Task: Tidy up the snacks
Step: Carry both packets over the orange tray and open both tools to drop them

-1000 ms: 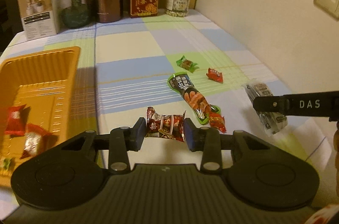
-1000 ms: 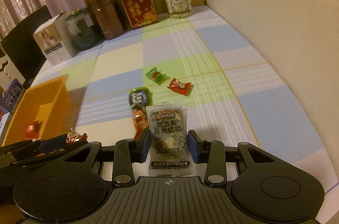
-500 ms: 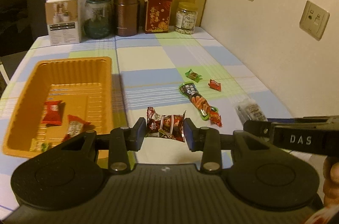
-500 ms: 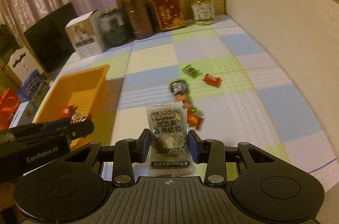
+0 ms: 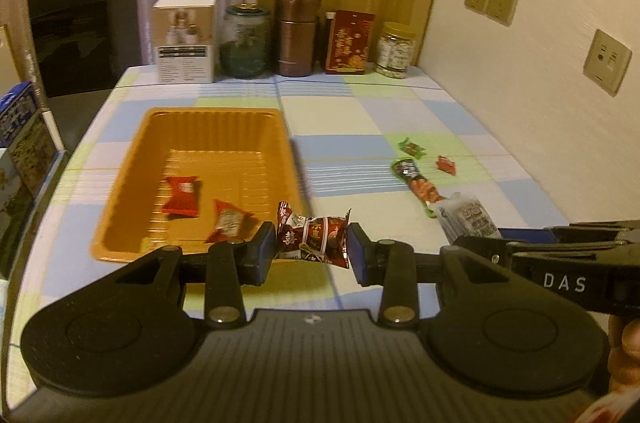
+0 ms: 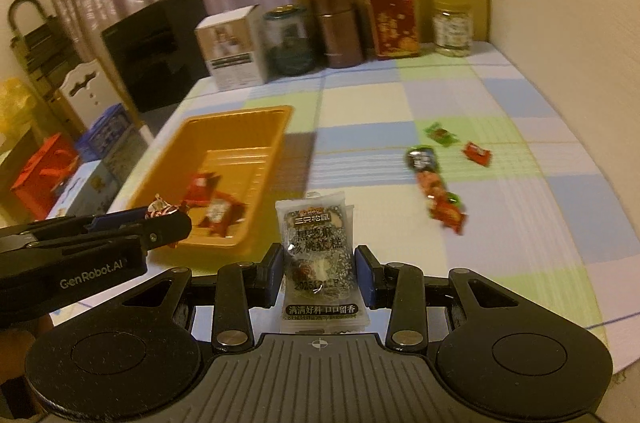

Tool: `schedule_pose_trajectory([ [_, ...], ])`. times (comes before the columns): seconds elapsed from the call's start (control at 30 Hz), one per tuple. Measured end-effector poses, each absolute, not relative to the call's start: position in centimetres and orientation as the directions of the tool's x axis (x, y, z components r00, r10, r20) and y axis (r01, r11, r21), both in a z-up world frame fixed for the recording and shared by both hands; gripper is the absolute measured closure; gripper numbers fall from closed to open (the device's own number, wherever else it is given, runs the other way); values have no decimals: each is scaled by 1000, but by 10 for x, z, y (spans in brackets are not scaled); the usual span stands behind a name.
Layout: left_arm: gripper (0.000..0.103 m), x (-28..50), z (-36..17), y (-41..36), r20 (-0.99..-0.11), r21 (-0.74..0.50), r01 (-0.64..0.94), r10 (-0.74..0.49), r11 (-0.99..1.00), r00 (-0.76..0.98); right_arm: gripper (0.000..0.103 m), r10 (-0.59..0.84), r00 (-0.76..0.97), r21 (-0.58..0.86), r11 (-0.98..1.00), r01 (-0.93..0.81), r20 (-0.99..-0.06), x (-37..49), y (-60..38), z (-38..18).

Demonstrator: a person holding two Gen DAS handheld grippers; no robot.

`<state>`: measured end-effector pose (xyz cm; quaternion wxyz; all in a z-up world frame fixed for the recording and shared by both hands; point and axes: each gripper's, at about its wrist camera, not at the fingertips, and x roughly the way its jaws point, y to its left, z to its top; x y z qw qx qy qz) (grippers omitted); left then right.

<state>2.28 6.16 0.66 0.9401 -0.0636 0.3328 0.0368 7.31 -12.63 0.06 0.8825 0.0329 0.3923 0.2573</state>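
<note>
My left gripper (image 5: 312,251) is shut on a dark red wrapped candy (image 5: 314,241), held in the air near the front right corner of the orange tray (image 5: 120,183). Two red snack packets (image 5: 182,195) lie inside the tray. My right gripper (image 6: 318,269) is shut on a clear packet of black sesame cake (image 6: 318,251), to the right of the tray (image 6: 272,139). On the checked cloth lie a long green snack pack (image 6: 430,175), a green candy (image 6: 440,135) and a small red candy (image 6: 476,153). The left gripper (image 6: 166,213) also shows at the left of the right wrist view.
Along the table's far edge stand a white box (image 5: 186,39), a glass jar (image 5: 244,41), a brown canister (image 5: 298,39), a red box (image 5: 348,43) and a nut jar (image 5: 396,49). A wall with sockets (image 5: 608,67) borders the right side. Boxes and bags sit left of the table.
Both grippers have risen and drawn back and leftward with their snacks still held. The orange tray has come fully into view, and the loose snacks on the cloth now lie farther away.
</note>
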Motion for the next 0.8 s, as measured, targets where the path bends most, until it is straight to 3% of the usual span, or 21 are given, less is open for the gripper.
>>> schedule_pose_trajectory([
  [0.8,68,7,0,130,-657,-105,-223,101,969,747,65,544,493,250,802,-542,-679,78,-44,-3],
])
